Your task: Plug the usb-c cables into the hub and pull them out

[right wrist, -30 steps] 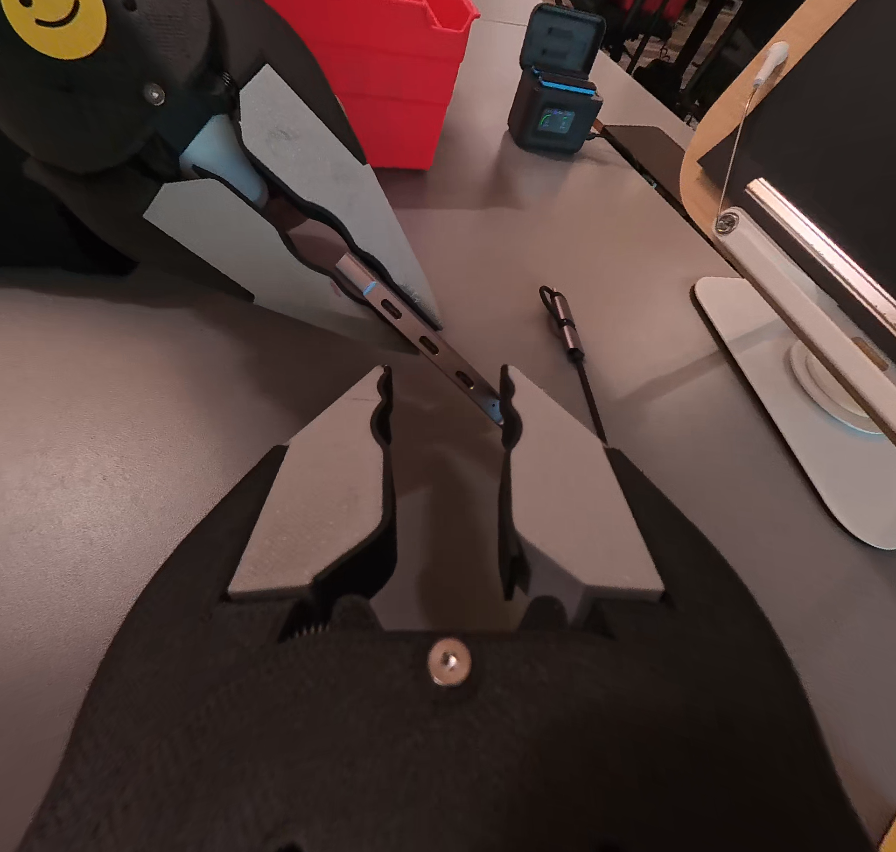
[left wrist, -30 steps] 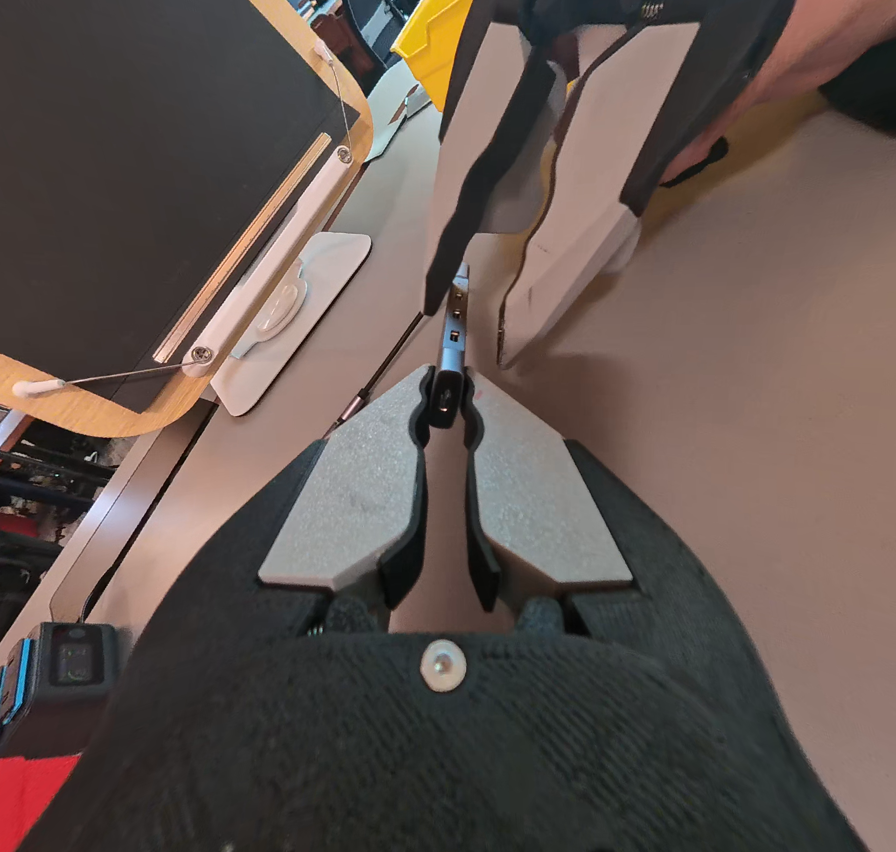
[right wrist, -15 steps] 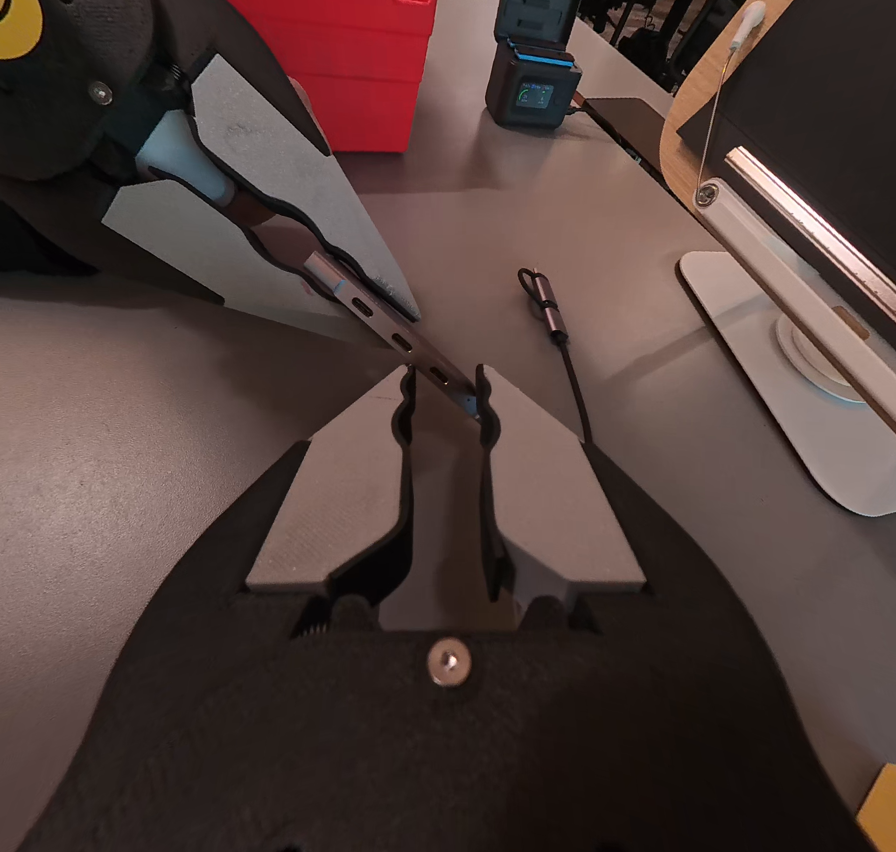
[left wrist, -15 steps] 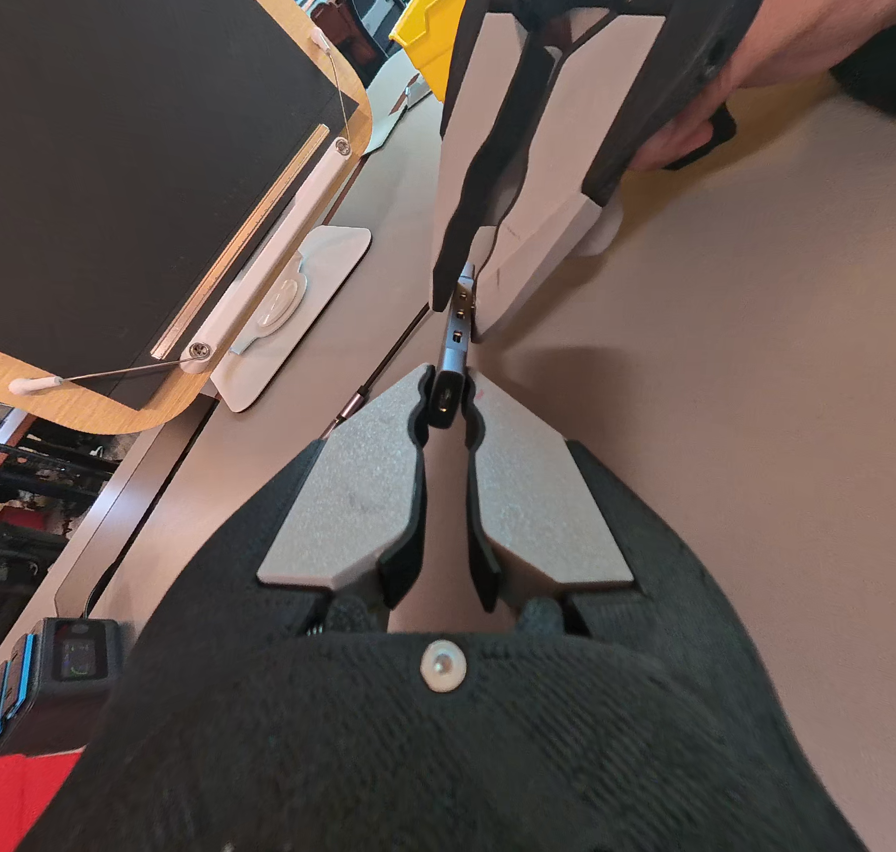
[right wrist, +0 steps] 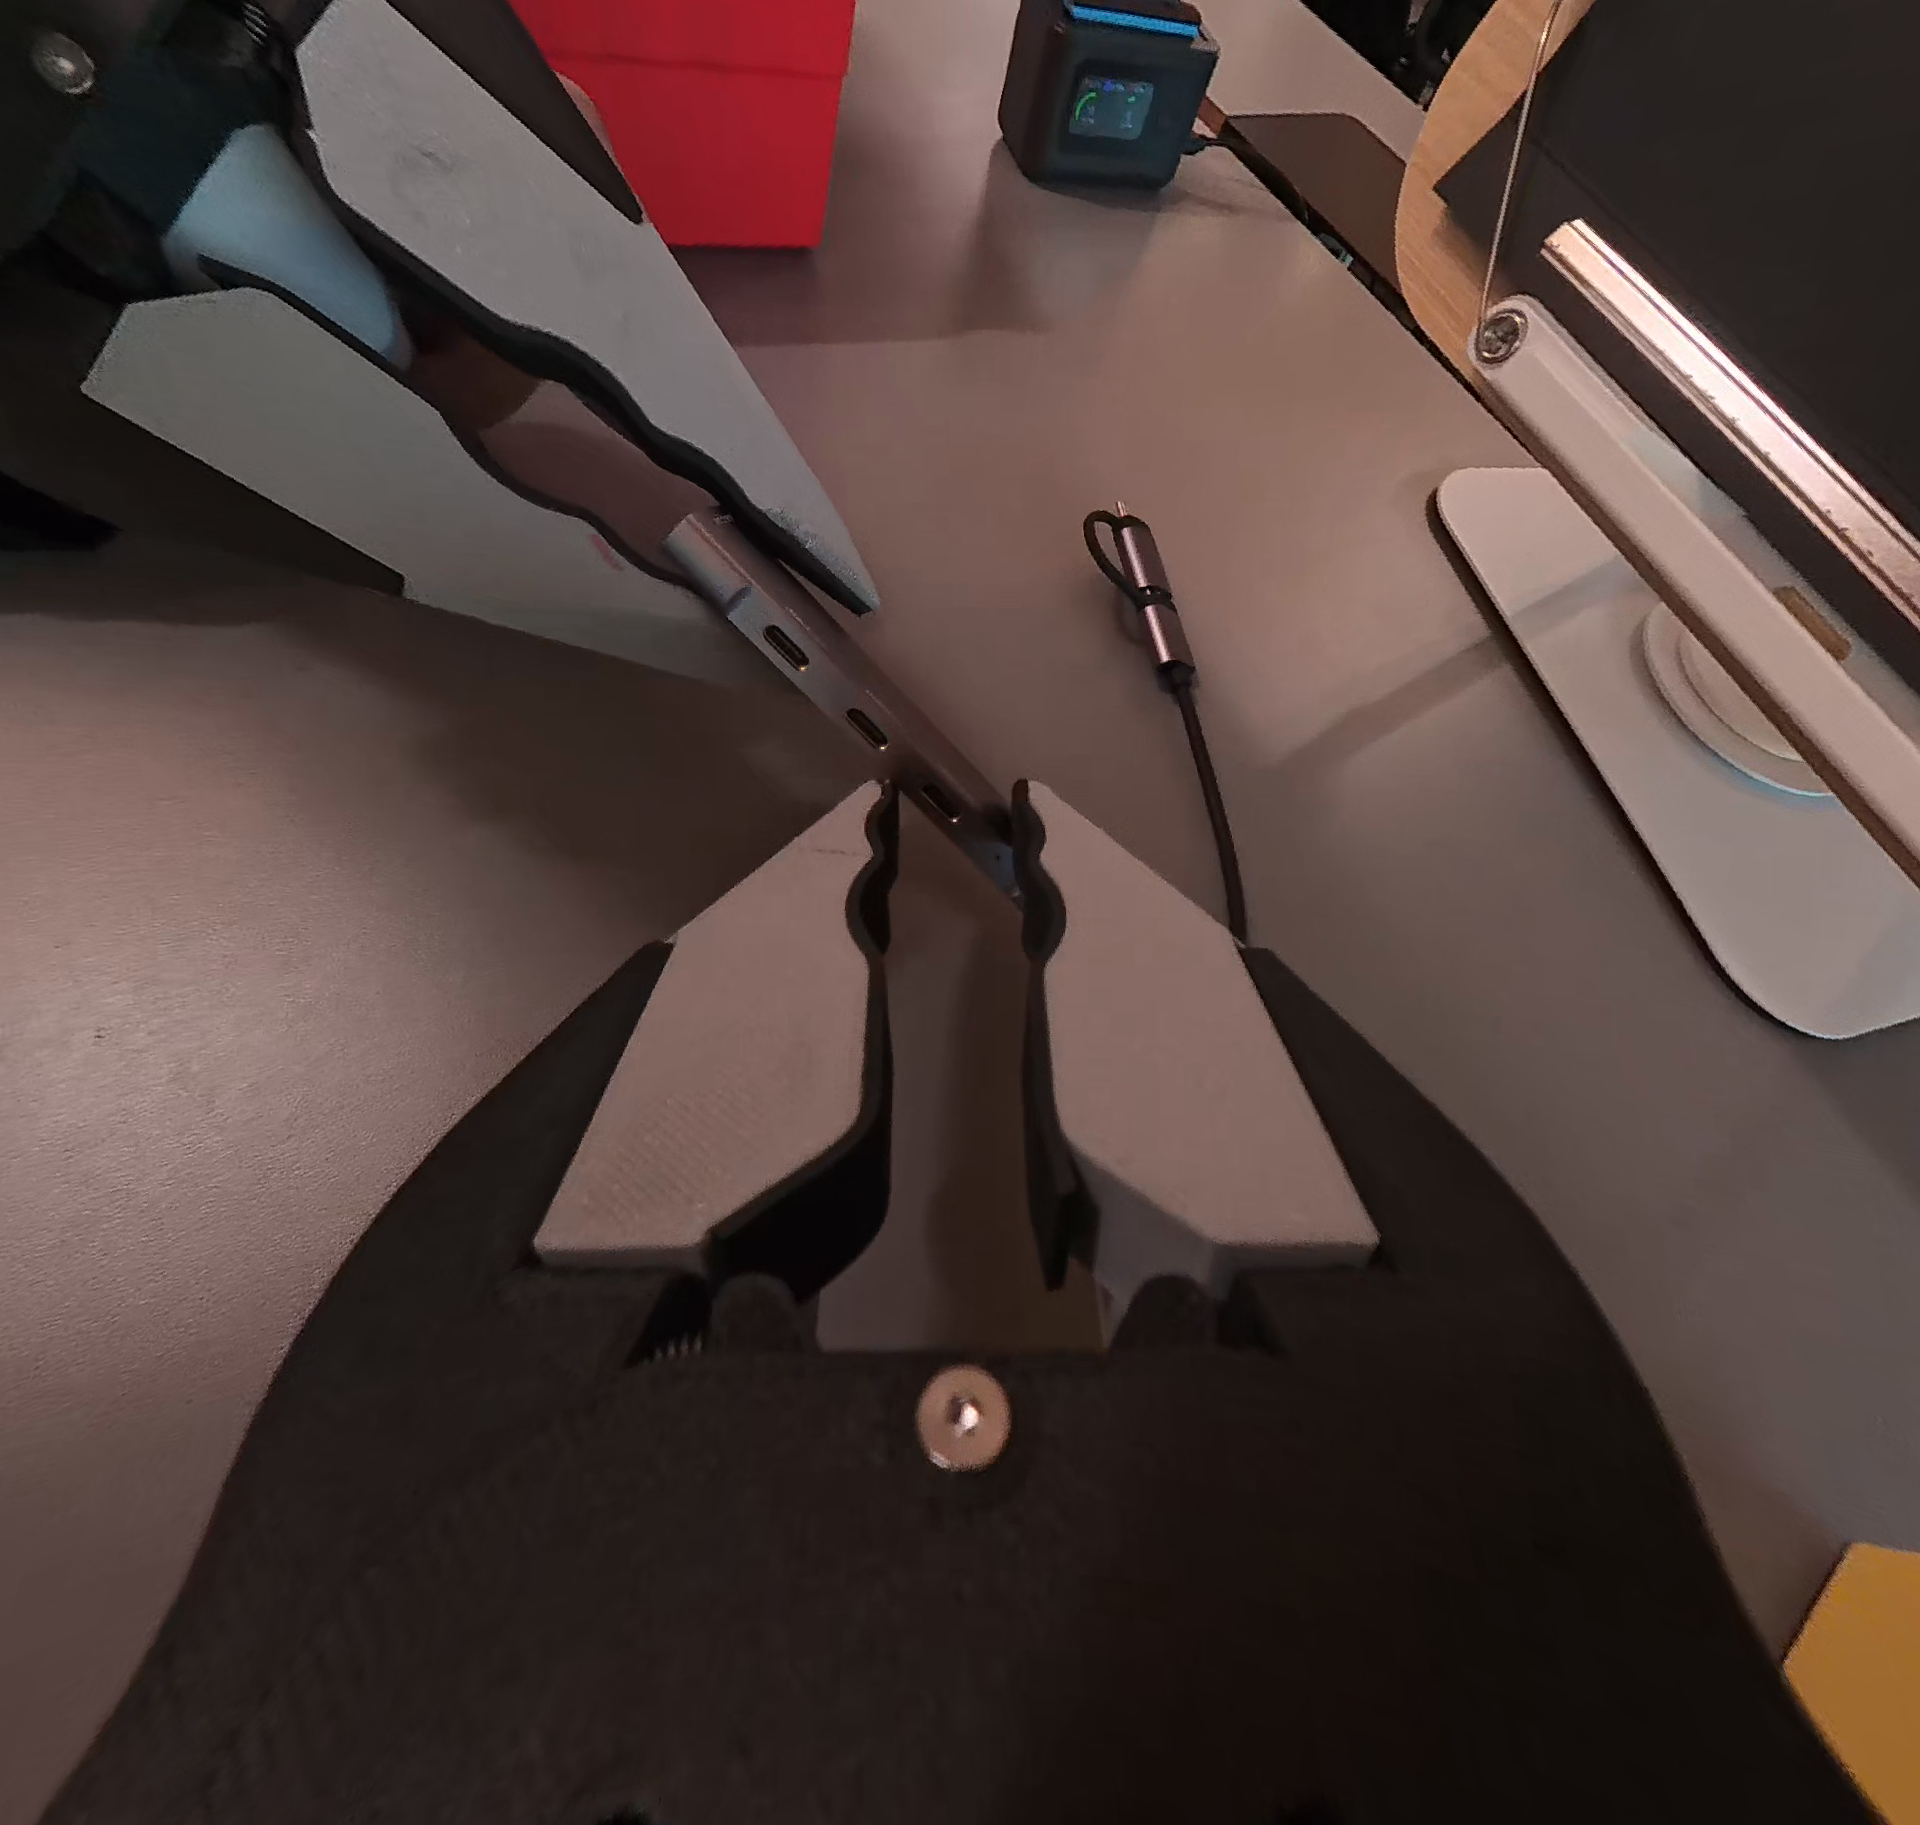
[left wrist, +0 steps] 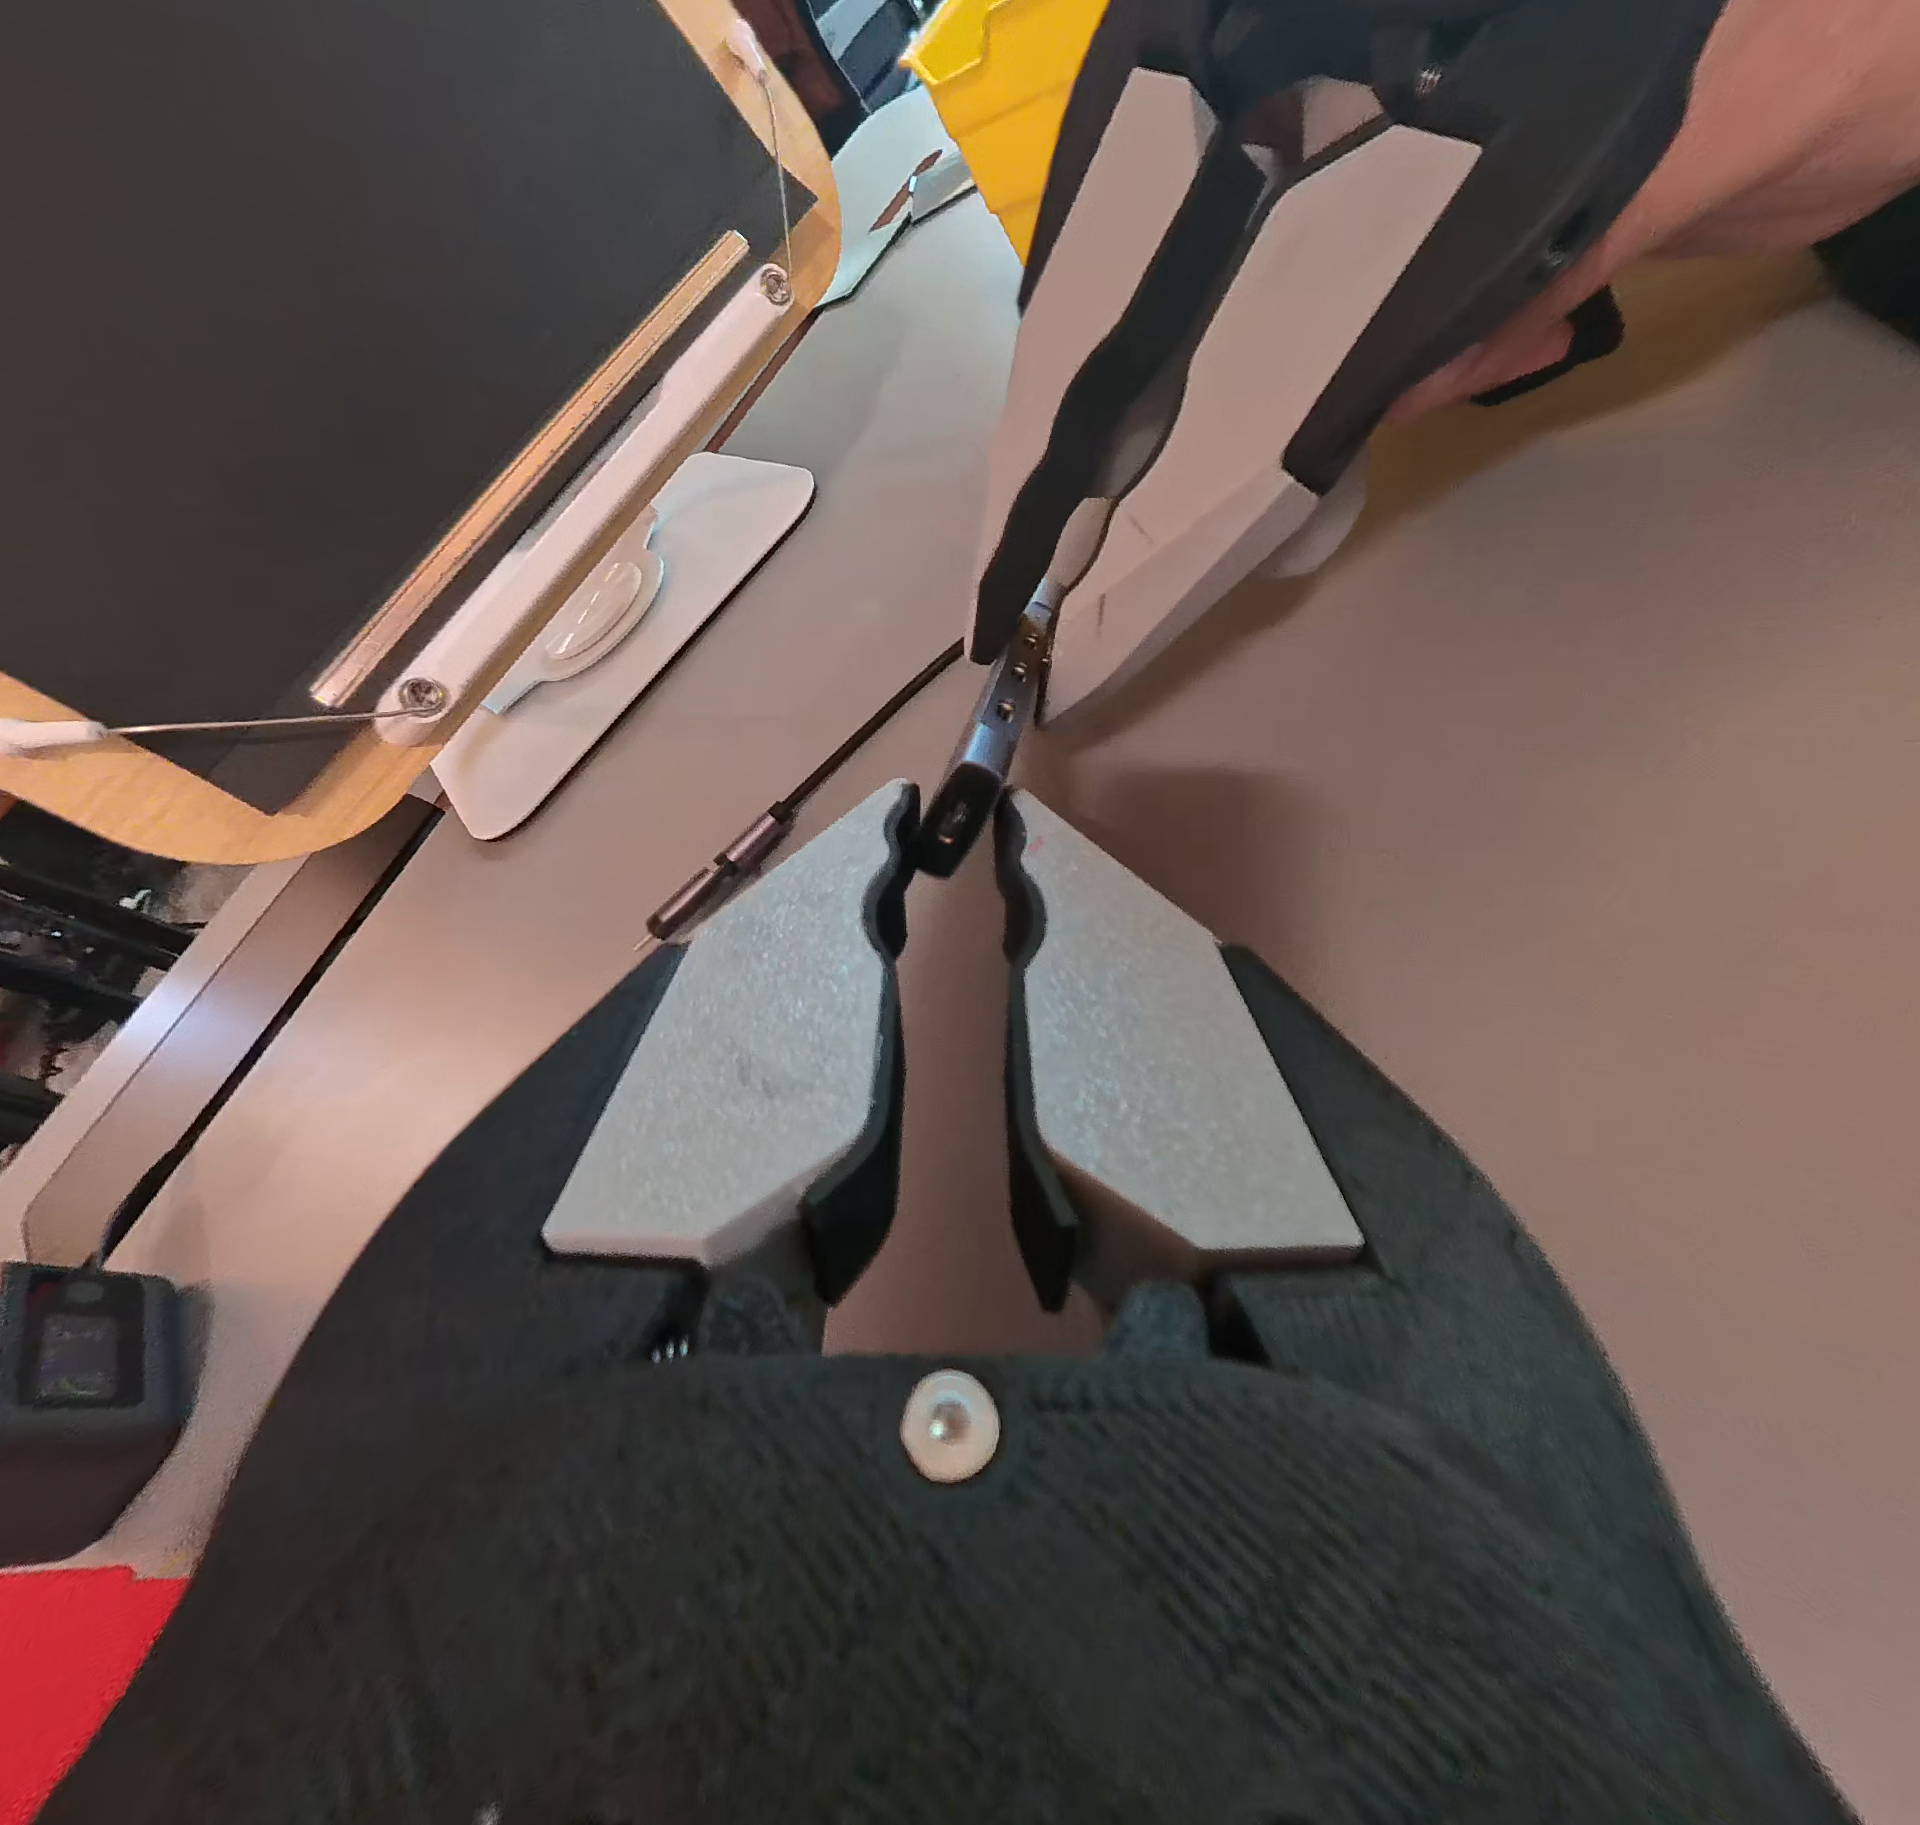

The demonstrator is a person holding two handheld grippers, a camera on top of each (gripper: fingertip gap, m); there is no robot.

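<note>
1. Hub (right wrist: 831,679), a slim grey bar with a row of ports, spans between both grippers above the table (right wrist: 312,840).
2. Right gripper (right wrist: 951,809) pinches the hub's near end.
3. Left gripper (left wrist: 951,825) clamps its opposite end.
4. Just beyond the hub, a loose usb-c cable (right wrist: 1164,622) lies on the table.
5. Farther off stands a red bin (right wrist: 717,61).

Grey counter (right wrist: 312,892). On it: loose usb-c cable (right wrist: 1164,622) mid-surface, white monitor stand base (right wrist: 1662,788) beside it, red bin (right wrist: 707,71) and small black device with lit screen (right wrist: 1107,82) at far end.
</note>
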